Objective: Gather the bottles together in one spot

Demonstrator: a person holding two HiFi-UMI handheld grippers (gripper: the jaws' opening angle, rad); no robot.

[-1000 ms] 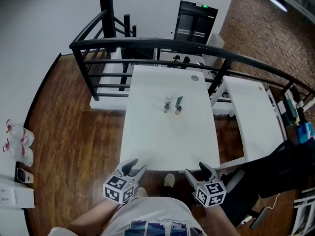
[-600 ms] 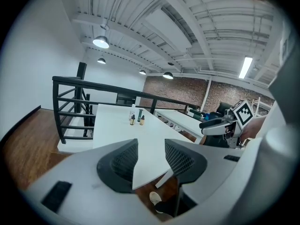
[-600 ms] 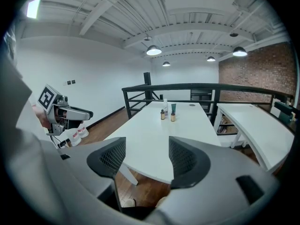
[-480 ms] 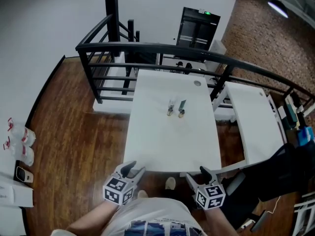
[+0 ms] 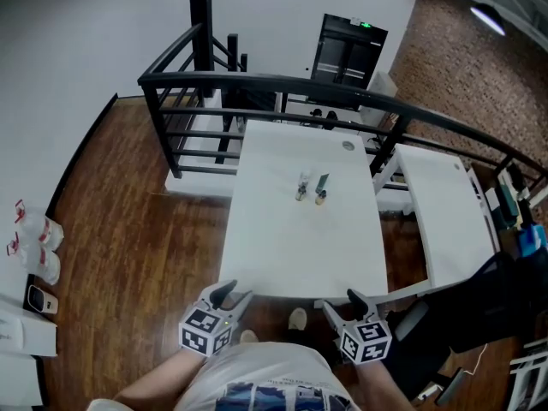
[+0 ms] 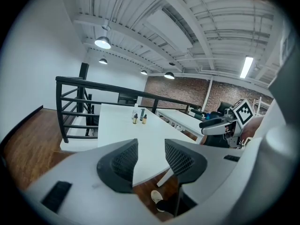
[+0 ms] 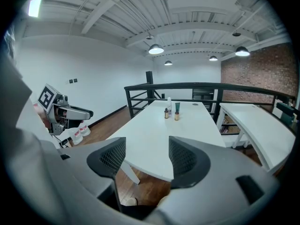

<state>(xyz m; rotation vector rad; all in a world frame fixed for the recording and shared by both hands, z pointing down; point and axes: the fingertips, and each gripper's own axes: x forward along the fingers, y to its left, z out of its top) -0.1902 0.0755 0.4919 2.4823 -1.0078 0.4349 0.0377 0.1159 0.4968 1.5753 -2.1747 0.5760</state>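
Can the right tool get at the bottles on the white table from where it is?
Probably not from here. The right tool sits open and empty at the table's near edge; the bottles stand far across it. Nothing stands between them, so the way itself is free.

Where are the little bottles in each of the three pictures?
Head view: the bottles stand mid-table on the white table, a bit above the picture's centre.
Left gripper view: bottles tiny, far along the table, just left of centre.
Right gripper view: bottles far along the table, just right of centre.
Shared landmark: the black railing beyond the table.
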